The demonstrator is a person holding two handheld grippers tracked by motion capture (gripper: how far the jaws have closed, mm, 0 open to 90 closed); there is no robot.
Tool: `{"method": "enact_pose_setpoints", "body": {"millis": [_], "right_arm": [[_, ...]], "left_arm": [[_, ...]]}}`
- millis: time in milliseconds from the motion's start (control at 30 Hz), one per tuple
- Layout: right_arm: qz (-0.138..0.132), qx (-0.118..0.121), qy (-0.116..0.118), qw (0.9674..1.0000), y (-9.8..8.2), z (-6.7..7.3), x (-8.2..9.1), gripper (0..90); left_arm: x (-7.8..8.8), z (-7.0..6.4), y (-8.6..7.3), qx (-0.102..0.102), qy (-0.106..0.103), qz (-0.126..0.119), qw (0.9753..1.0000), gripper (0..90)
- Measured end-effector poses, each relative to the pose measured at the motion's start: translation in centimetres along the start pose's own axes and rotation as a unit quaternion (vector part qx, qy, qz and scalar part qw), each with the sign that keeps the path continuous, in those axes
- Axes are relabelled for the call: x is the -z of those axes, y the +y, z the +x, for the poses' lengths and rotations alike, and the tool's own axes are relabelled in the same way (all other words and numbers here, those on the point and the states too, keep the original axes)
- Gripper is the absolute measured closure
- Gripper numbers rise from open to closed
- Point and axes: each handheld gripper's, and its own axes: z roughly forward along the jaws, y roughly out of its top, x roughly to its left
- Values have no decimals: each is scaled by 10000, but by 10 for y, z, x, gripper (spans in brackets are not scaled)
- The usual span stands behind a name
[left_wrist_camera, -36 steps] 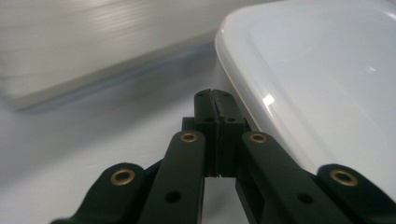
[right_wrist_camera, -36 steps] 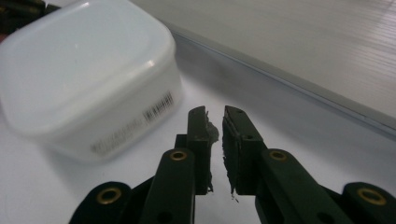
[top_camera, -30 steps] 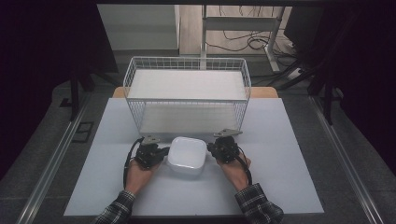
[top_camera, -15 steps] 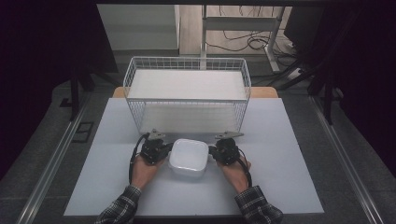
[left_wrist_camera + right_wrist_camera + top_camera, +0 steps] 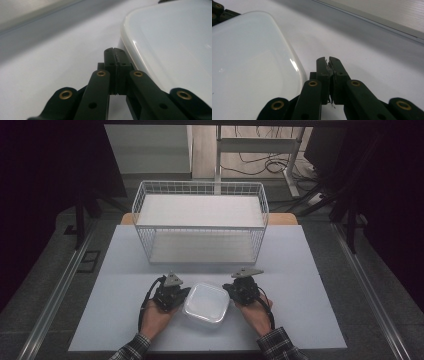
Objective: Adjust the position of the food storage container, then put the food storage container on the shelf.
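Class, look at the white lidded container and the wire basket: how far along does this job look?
Done: nothing placed; the white wire basket holds no container. In hand: the left gripper and right gripper, both shut, flank the white square lidded plastic container on the pale table, seemingly squeezing it between them. Left: probably lifting it and setting it in the basket.

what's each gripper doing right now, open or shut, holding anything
left gripper: shut, empty, beside the white container.
right gripper: shut, empty, on the container's other side.
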Motion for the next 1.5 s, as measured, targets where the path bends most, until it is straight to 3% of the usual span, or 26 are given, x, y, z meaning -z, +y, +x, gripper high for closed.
{"method": "enact_pose_setpoints", "body": {"millis": [67,167,300,333,400,500,633,800,867,967,1100,1133,1200,1333,1500], "right_arm": [[55,135,-125,9998,-2,2,3,854],[179,222,-123,9995,-10,5,13,869],[287,190,3,9994,-23,9,28,887],[331,131,157,9992,-29,13,37,888],[283,108,228,9993,-32,16,42,889],[197,108,139,9997,-29,16,45,889],[175,47,155,9997,-28,12,42,889],[209,81,172,9996,-30,13,42,889],[188,91,140,9997,-31,14,46,884],[62,210,-62,9997,-35,11,56,794],[-116,58,8,9999,-41,5,65,506],[-137,52,-11,9999,-42,3,67,458],[-151,-1,22,9999,-45,1,69,389],[-189,8,100,9998,-46,-1,74,340],[-199,58,150,9997,-44,1,80,340]], "left_arm": [[3,-2,-3,-3,-12,28,10000,899],[8,-5,-9,-48,-52,109,9999,899],[16,-10,-18,-71,-124,167,9998,899],[22,-13,-22,-33,-197,136,9997,899],[26,-18,-24,-14,-228,98,9997,899],[31,-25,-25,-35,-317,34,9995,899],[33,-30,-27,-90,-285,21,9996,898],[33,-28,-29,-65,-308,18,9995,898],[39,-25,-30,-78,-178,-24,9998,884],[51,-15,-37,49,-77,-108,9999,757],[58,-7,-47,75,-79,-95,9999,434],[61,-5,-51,61,-7,-99,9999,385],[63,-1,-53,174,-57,-176,9997,270],[67,0,-49,218,-59,-291,9993,178],[67,-5,-44,153,-169,-268,9994,164]]}}
